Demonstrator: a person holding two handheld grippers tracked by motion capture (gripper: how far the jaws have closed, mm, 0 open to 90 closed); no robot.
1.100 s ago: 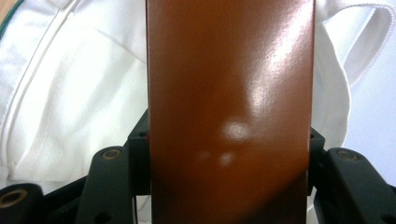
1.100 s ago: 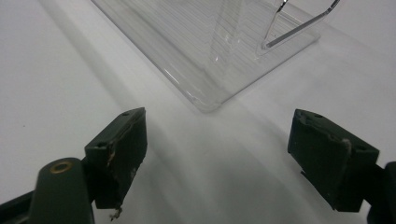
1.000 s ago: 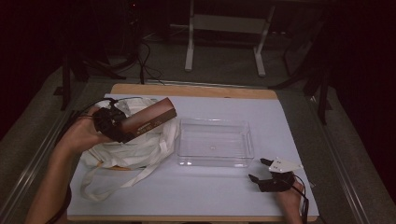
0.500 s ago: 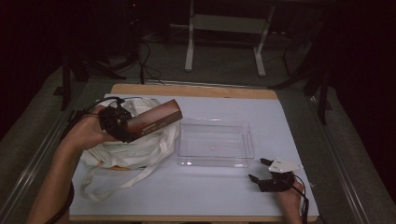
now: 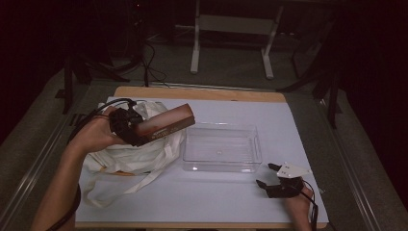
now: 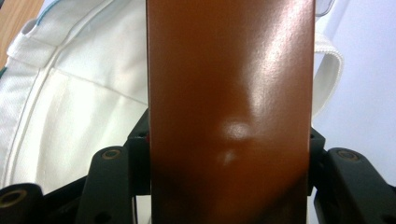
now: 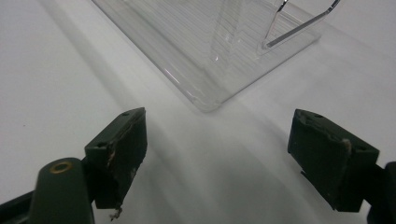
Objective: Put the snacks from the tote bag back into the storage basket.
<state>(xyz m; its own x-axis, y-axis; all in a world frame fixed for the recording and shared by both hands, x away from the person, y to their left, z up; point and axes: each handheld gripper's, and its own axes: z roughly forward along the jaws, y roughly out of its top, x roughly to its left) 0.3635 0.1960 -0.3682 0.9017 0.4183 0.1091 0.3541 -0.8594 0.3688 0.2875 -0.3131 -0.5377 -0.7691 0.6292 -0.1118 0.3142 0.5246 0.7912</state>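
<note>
My left gripper (image 5: 126, 126) is clamped on one end of a brown box (image 5: 166, 123); both jaws press its side faces, as the left gripper view confirms. The box (image 6: 229, 93) projects forward from the jaws, lifted above a white cloth bag (image 5: 130, 154) that lies directly beneath. Just beyond the box's free end sits a clear plastic tray (image 5: 222, 148), empty.

My right gripper (image 5: 276, 178) rests on the table (image 5: 207, 202) with its jaws spread wide, holding nothing, pointed at the tray's near corner (image 7: 205, 100).

Risk, as I judge it: the grip is at one end only, so the long overhang could lever the glossy box downward or let it slip. The free end could also strike the tray's near wall and push the light tray.

Clearance: open table lies ahead of and beside the right gripper. The bag's loose straps (image 5: 120, 187) trail below the left gripper and could snag.
</note>
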